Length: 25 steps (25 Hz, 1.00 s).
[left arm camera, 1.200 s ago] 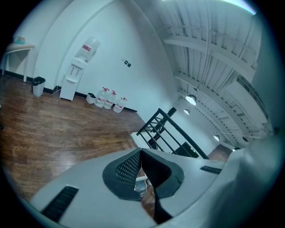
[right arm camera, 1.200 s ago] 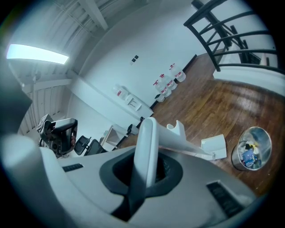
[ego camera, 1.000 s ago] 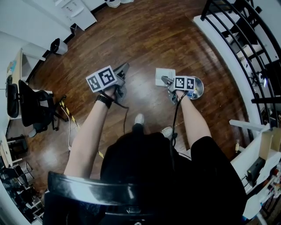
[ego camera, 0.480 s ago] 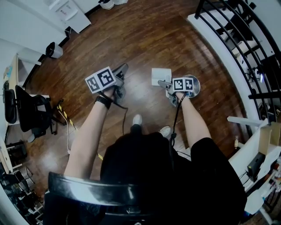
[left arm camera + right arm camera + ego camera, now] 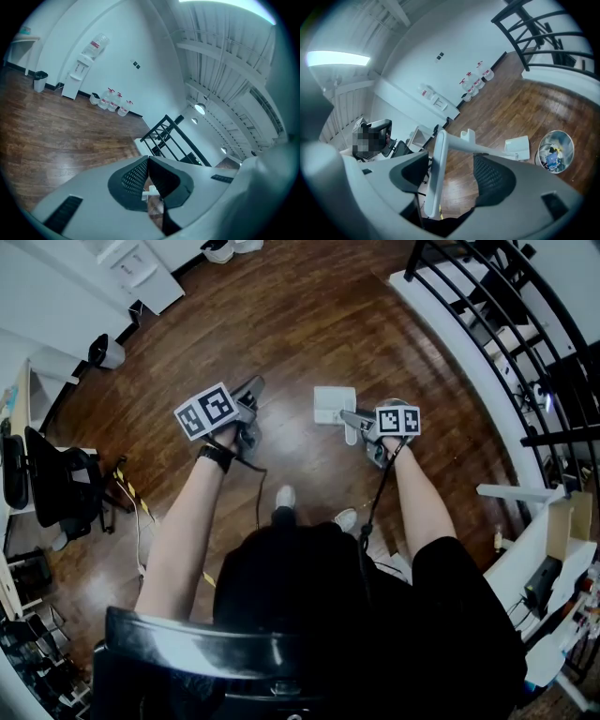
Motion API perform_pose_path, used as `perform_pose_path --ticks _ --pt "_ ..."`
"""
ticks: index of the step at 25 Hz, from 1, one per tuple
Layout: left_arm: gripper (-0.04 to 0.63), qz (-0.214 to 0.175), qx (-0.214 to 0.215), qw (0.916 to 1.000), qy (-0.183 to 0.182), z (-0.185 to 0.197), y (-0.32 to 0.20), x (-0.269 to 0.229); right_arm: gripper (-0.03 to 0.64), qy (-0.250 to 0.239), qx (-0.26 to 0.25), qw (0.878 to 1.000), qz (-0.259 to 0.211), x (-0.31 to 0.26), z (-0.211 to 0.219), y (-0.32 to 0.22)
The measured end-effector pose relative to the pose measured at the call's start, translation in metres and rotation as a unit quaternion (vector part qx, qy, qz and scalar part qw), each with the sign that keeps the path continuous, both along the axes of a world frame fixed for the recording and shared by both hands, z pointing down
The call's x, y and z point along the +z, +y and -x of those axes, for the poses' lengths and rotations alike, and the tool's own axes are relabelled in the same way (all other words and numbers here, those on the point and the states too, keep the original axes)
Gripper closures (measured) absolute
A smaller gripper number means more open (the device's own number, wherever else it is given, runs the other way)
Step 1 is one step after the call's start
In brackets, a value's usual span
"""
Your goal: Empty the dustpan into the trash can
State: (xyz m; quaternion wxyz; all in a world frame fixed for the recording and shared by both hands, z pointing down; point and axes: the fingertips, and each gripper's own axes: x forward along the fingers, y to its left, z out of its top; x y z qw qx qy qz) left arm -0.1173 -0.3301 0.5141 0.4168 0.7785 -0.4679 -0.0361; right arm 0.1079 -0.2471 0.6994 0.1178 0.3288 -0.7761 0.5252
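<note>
Right gripper (image 5: pixel 452 159) jaws are opening off the dustpan (image 5: pixel 518 147) handle (image 5: pixel 435 178); pan rests beside the full trash can (image 5: pixel 555 151), so emptying looks finished. Left gripper (image 5: pixel 149 180) jaws closed, empty.

an open-plan office or lab space: a wide wooden floor (image 5: pixel 309 324), plain white walls (image 5: pixel 140 37), black office chairs (image 5: pixel 56 488) at the edge, a water dispenser (image 5: pixel 77 77) with spare jugs (image 5: pixel 112 101) beside it, and a black stair railing (image 5: pixel 487 306).
</note>
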Motion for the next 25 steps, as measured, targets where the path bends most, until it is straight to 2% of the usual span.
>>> perform_pose_path --ticks 5,9,14,16,21,25 --pt "0.595 -0.002 0.009 0.9999 0.008 -0.003 0.0 0.001 0.308 0.018 0.034 0.999 -0.019 -0.021 -0.027 0.009" --pt "0.595 -0.012 0.031 0.9994 -0.001 -0.019 0.001 0.002 0.322 0.061 0.079 0.993 -0.068 -0.051 -0.06 0.013" --pt "0.595 -0.032 0.077 0.9956 -0.042 -0.052 0.003 0.007 0.507 0.139 0.106 0.977 -0.121 -0.086 -0.085 0.024" --pt "0.595 -0.042 0.1 0.9921 -0.063 -0.066 0.006 0.006 0.611 0.158 0.108 0.972 -0.133 -0.1 -0.084 0.027" --pt "0.595 -0.09 0.157 0.9778 -0.105 -0.098 0.018 -0.014 0.612 0.171 0.107 0.965 -0.167 -0.148 -0.067 0.028" --pt "0.597 -0.118 0.188 0.9665 -0.129 -0.103 0.025 -0.025 0.612 0.177 0.117 0.961 -0.177 -0.17 -0.044 0.029"
